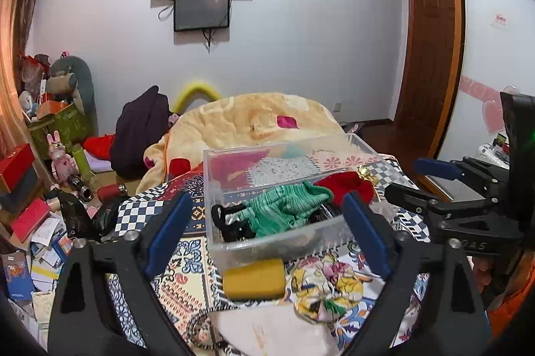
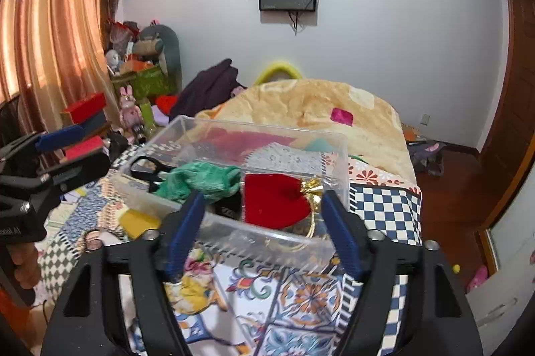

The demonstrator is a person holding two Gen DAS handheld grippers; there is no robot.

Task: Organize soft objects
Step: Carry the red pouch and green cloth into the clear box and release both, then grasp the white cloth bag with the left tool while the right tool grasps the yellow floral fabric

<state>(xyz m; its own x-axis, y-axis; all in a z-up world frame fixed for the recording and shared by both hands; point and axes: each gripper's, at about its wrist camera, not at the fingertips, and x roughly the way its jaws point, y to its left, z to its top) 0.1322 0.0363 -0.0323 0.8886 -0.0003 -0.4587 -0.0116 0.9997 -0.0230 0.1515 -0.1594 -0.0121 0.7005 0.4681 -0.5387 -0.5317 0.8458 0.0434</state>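
A clear plastic bin (image 1: pixel 267 247) stands on the patterned bedspread and shows in the right wrist view too (image 2: pixel 254 237). It holds a green knit cloth (image 1: pixel 284 210) (image 2: pixel 200 180), a black item (image 1: pixel 230 222) and a red pouch with a gold tie (image 1: pixel 347 185) (image 2: pixel 274 200). In front of the bin lie a yellow sponge (image 1: pixel 254 279) (image 2: pixel 138 222), a floral scrunchie (image 1: pixel 326 287) and a white cloth (image 1: pixel 267 334). My left gripper (image 1: pixel 267 232) is open and empty just before the bin. My right gripper (image 2: pixel 260 229) is open and empty at the bin's near wall.
A peach blanket (image 1: pixel 254 118) is heaped behind the bin. A dark garment (image 1: pixel 140 132) hangs at the bed's left. Boxes, toys and papers (image 1: pixel 40 222) crowd the floor on the left. A wooden door (image 1: pixel 431 55) stands at the right.
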